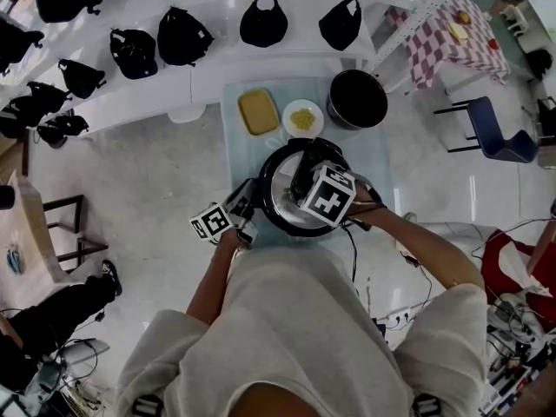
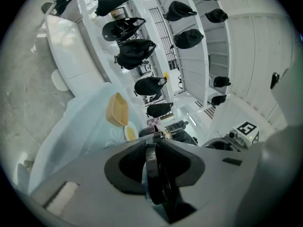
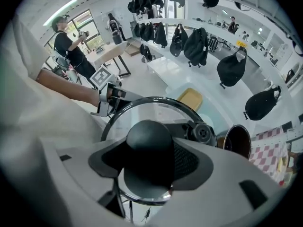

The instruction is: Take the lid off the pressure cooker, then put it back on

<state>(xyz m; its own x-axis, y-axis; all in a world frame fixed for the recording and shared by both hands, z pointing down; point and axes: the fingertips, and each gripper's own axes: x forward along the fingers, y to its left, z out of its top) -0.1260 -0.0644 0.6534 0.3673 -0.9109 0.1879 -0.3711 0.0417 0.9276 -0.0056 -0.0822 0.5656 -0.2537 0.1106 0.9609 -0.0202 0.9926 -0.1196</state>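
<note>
**A:** How far along is it?

**B:** Hard to place. The lid (image 1: pixel 282 189) sits over the cooker (image 1: pixel 271 219), and I can't tell whether it is seated or raised a little. Either the lift hasn't begun or the lid is back on. My guess is that at least one step is left.

**A:** And the grippers?

**B:** The right gripper (image 3: pixel 150 156) comes down from above, its jaws clamped wide on the lid's black knob (image 3: pixel 147 138). The left gripper (image 2: pixel 154 163) lies almost level at the cooker's left side, jaws clenched on a thin black handle (image 2: pixel 159 193). I judge it steadies the body.

**A:** So neither is released?

**B:** Neither. Both are grasping something.

**A:** What does the cooker stand on?

**B:** A small table (image 1: pixel 236 142) under a pale blue cloth. Beyond the cooker are a yellow tray (image 1: pixel 258 111), a white plate (image 1: pixel 302 118) with something yellow on it, and a dark pot (image 1: pixel 357 99) further right.

**A:** And the room?

**B:** It is bright, with a glossy pale floor (image 1: pixel 148 181). A curved white counter (image 1: pixel 217 72) runs behind the table, and black bags (image 1: pixel 263 20) sit along it. To the right are a checked cloth (image 1: pixel 443 42) on another table and a blue chair (image 1: pixel 491 133). Cables (image 1: pixel 382 320) lie on the floor near the person holding the grippers. Another person (image 3: pixel 71 46) stands far off in the right gripper view.
</note>
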